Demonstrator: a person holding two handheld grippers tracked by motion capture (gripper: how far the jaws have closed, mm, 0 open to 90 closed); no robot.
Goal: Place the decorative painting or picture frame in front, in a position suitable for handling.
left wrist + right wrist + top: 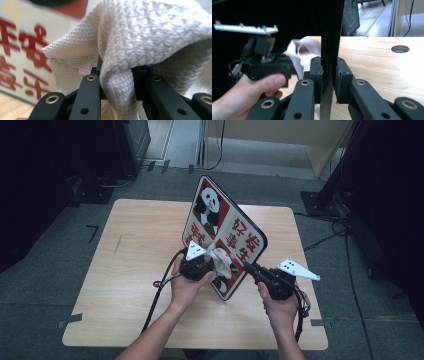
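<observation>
A panda sign board (227, 227) with red Chinese characters stands tilted on edge on the wooden table (135, 240). My right gripper (248, 266) is shut on the board's near edge; in the right gripper view the black board edge (332, 30) rises between the pads. My left gripper (214, 264) is shut on a white textured cloth (222, 262) and holds it against the board's printed face. In the left gripper view the cloth (150, 42) drapes over the jaws, with the board's red characters (22, 55) close behind.
A round hole (400, 48) is cut in the tabletop beyond the board. Black cables (162, 287) trail from both grippers across the table's front. Dark equipment stands (325, 195) and floor cables lie around the table.
</observation>
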